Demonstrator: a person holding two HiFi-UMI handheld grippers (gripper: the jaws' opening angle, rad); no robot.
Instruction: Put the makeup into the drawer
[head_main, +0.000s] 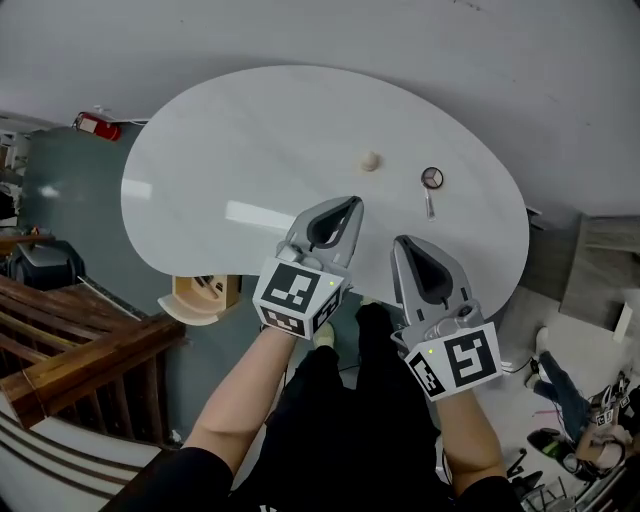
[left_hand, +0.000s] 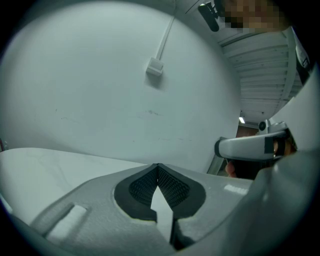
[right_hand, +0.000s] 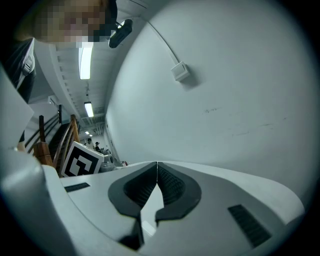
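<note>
On the white oval table (head_main: 240, 140) lie a small beige ball-shaped item (head_main: 370, 160) and a small round item with a short handle (head_main: 431, 181), both toward the far right. My left gripper (head_main: 352, 203) hovers over the table's near edge, jaws shut and empty; its closed tips (left_hand: 158, 165) point at the wall. My right gripper (head_main: 402, 243) is beside it, a little nearer me, also shut with nothing in it (right_hand: 157, 163). Both items lie beyond the tips, apart from them. I see no drawer clearly.
A light wooden piece (head_main: 205, 294) sits under the table's near left edge. Dark wooden railings (head_main: 70, 360) stand at the left. A small box on a cable (left_hand: 154, 66) hangs on the white wall. Clutter and a person's legs (head_main: 560, 390) are on the floor at the right.
</note>
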